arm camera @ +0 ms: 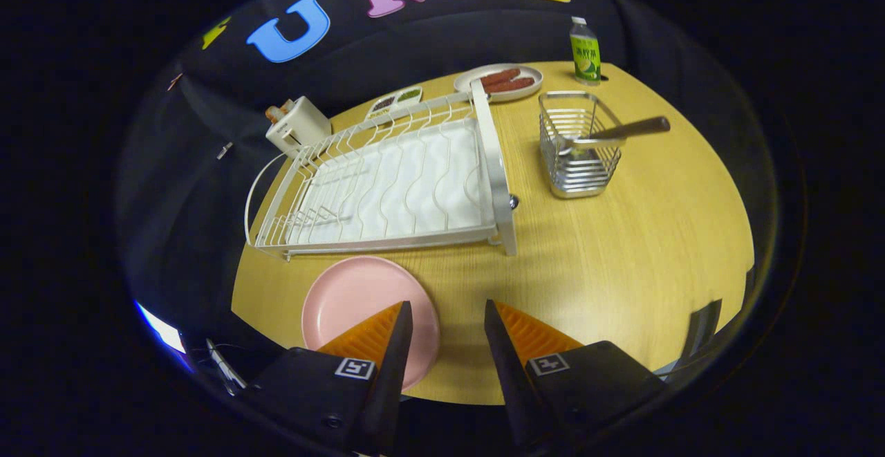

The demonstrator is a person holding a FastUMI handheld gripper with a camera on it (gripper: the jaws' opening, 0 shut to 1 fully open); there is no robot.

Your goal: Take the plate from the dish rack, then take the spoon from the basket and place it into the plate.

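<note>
A pink plate lies flat on the wooden table, in front of the white wire dish rack, whose slots hold nothing. My gripper hovers open above the table's near edge, nothing between its fingers; one finger overlaps the plate's near side in the view. Well beyond the fingers stands a metal wire basket. A spoon with a dark handle leans in it, the handle sticking out away from the rack.
Behind the rack sit a plate of sausages, a small divided dish, a white toaster-like box and a green-labelled bottle. Bare tabletop stretches between the fingers and the basket.
</note>
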